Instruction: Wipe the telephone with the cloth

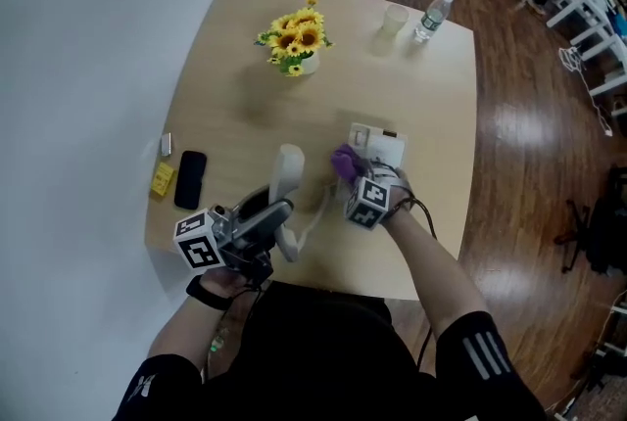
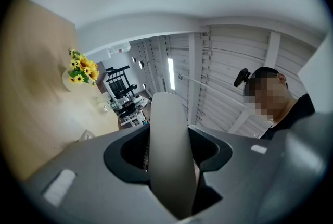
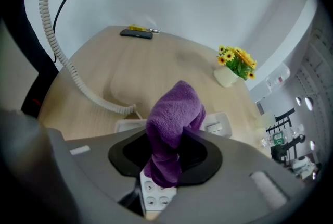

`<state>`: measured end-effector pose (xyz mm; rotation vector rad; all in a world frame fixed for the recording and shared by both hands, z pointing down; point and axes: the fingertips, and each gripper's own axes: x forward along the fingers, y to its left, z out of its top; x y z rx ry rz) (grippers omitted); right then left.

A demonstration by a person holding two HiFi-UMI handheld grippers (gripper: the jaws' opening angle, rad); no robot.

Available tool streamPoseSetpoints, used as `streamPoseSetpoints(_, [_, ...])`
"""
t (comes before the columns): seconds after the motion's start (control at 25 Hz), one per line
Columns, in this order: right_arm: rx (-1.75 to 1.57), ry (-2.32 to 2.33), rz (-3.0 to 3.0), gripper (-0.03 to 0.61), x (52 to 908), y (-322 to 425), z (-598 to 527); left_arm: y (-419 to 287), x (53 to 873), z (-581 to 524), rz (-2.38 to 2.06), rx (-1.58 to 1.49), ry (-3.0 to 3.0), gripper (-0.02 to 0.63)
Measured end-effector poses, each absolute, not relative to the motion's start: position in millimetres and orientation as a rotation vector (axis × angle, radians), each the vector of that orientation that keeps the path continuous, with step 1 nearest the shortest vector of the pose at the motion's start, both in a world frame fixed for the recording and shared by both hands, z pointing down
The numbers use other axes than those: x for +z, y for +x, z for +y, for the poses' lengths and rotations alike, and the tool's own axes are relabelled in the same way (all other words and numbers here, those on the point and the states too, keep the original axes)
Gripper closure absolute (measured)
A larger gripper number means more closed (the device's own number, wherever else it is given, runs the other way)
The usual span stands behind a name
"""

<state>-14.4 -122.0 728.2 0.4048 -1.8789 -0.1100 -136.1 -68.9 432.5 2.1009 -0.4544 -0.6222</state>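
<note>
My left gripper is shut on the white telephone handset, held up off the table; in the left gripper view the handset fills the space between the jaws. A coiled cord runs from the handset down to the white telephone base on the table. My right gripper is shut on a purple cloth, which rests against the base. In the right gripper view the cloth bulges from the jaws over the base's keypad.
On the tan table stand a vase of sunflowers, a clear cup and a water bottle at the far side. A black phone, a yellow item and a small silver item lie at the left edge.
</note>
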Motion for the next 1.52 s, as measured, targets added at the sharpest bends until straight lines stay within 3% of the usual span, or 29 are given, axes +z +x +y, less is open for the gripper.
streamPoseSetpoints(0.8, [0.146,0.245,-1.885,0.448,747,-23,-43,-108,440,-66,-0.445,-0.566,2.116,0.4])
streamPoseSetpoints(1.12, [0.302,0.318,-2.108,0.446,689,-11,-3,-98,474,-86,-0.598,-0.459,2.088,0.4])
streamPoseSetpoints(1.52, [0.573,0.785,-2.314,0.446,599,85,14,-43,567,-137,-0.878,-0.149,2.084,0.4])
